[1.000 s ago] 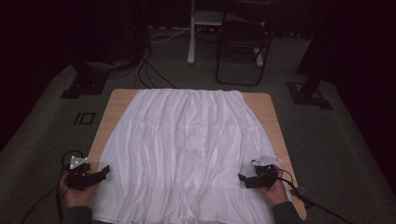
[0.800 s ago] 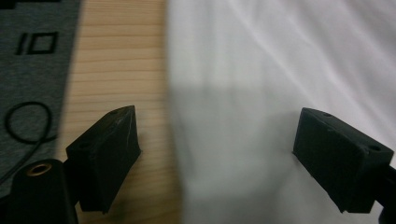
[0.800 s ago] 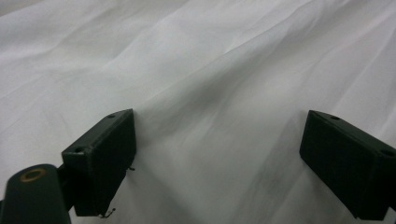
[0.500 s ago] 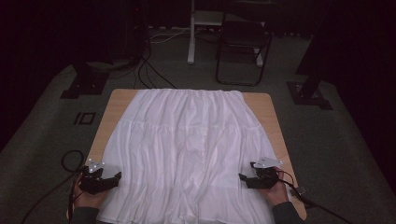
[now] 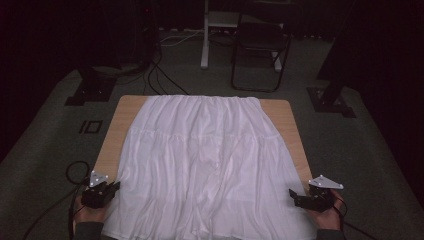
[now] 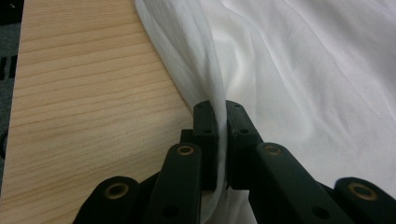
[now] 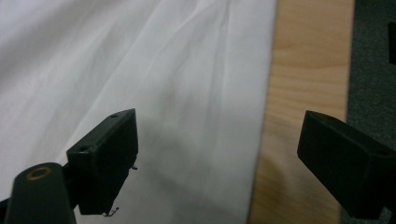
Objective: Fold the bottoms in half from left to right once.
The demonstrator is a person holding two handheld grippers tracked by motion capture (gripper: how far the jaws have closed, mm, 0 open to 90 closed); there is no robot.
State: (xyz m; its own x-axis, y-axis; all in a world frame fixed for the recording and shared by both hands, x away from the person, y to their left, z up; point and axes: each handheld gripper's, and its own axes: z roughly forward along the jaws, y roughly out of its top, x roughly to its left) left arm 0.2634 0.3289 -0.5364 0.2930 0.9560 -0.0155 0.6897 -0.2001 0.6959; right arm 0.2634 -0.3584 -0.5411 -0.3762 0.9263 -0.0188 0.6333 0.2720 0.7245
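From the high view, the white skirt (image 5: 205, 165) lies spread over the worktop (image 5: 127, 107), the left tongs (image 5: 112, 187) at its near left edge and the right tongs (image 5: 295, 196) at its near right.

In the left gripper view, the left tongs (image 6: 221, 140) have just been closing and now pinch a raised fold of cloth.

In the right gripper view, the right tongs (image 7: 217, 149) stand spread over the skirt's right edge (image 7: 261, 116), gripping nothing. The grasping step looks half done; next they likely need to lower and close on that edge.

My left gripper (image 5: 102, 189) and my right gripper (image 5: 314, 196) are both matte black, each topped by a grey three-cornered plate with small white dots at its corners. A dark cable trails from each (the left one loops on the floor). My jaws are blocky black pads on arms with brass-ringed pivot holes. My sleeves are dark.
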